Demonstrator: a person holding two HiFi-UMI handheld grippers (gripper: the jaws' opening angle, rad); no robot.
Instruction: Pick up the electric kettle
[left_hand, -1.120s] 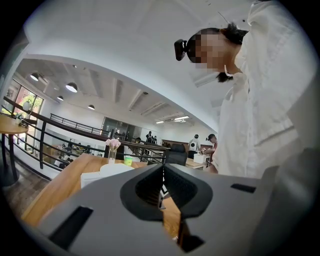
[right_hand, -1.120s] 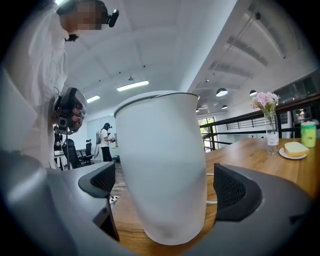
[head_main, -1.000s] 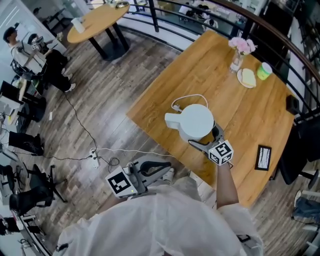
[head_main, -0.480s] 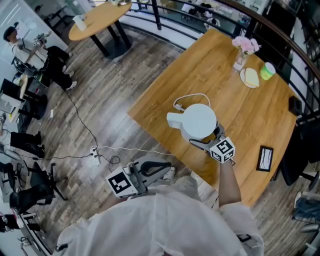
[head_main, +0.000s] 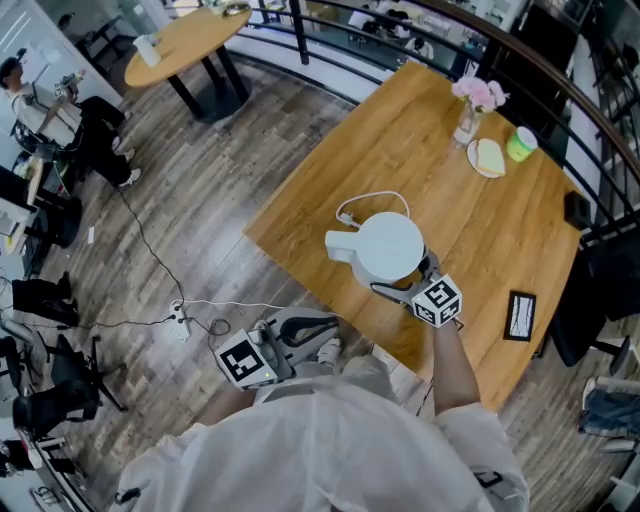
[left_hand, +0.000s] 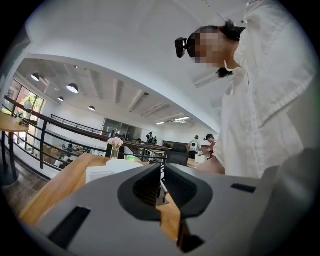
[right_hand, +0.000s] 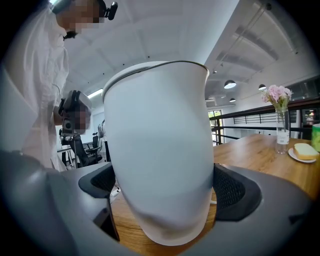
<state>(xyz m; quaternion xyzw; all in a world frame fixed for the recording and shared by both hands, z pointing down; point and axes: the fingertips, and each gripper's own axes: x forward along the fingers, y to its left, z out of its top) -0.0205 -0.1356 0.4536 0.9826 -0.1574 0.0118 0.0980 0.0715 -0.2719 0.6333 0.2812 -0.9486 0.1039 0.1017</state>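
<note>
**Kettle clamped by the right tongs at the table's near edge**

A clear vase (head_main: 467, 122) is seen at the far corner of the wooden table (head_main: 330, 170), and pink flowers (head_main: 480, 92) are held in it. Just beside the vase a small plate (head_main: 478, 166) is set, with one pale slice (head_main: 491, 155) laid on it. A green cup (head_main: 520, 146) stands next to the plate; what is in it cannot be made out.

The electric kettle (head_main: 390, 246) is found near the table's near edge, well apart from the vase, plate and cup. It is white, rounded and smooth, and a closed lid hides its contents. A blocky part juts out on its left side in the head view. A white cord (head_main: 372, 197) is looped on the table behind it.

The right gripper (head_main: 412, 277) is closed on the kettle's body, with a dark ribbed pad pressed against each side. Whether the base is lifted off the wood cannot be told. The left gripper (left_hand: 161, 184) is held low beside the table, its jaws brought together with nothing between them.

One kettle, one vase, one plate, one cup, one dark flat device (head_main: 520, 316) and two grippers are counted. A second, round table (head_main: 185, 40) is seen farther off.
</note>
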